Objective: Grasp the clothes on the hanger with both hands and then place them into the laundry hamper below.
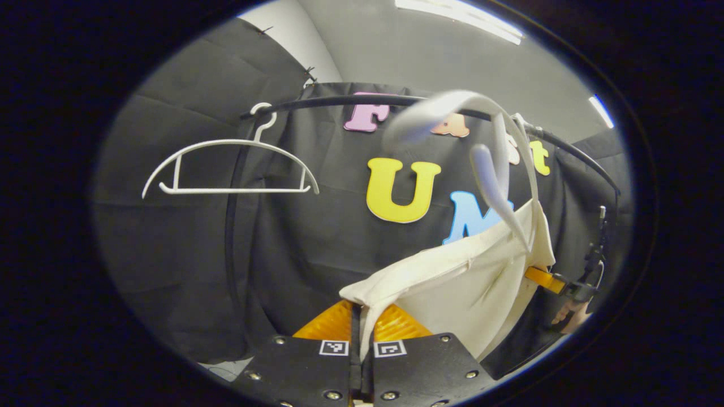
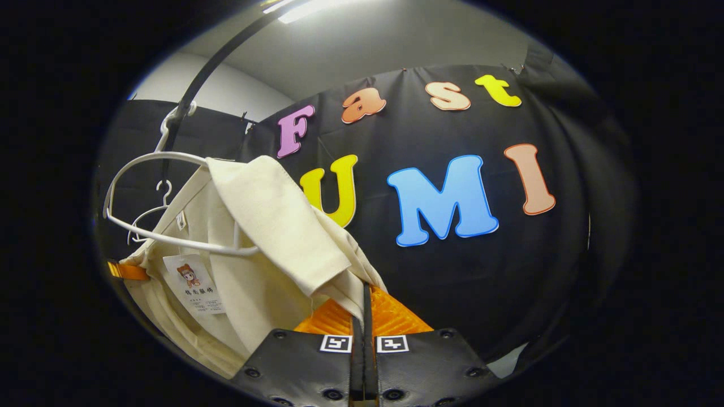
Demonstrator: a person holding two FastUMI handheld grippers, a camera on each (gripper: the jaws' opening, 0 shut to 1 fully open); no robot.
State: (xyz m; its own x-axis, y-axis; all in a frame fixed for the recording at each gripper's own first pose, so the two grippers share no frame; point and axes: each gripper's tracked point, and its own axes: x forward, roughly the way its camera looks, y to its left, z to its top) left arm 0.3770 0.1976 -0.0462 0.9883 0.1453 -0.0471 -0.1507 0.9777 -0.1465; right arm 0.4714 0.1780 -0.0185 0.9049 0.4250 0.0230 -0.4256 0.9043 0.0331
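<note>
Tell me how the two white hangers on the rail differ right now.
The bare hanger carries nothing, while the loaded hanger has the cream garment draped on it. The bare hanger hangs level and sharp; the loaded hanger, seen in the left gripper view, is tilted and blurred, so probably swinging. Both are white, hooked on the black rail. Both grippers, left gripper and right gripper, pinch the garment.
</note>
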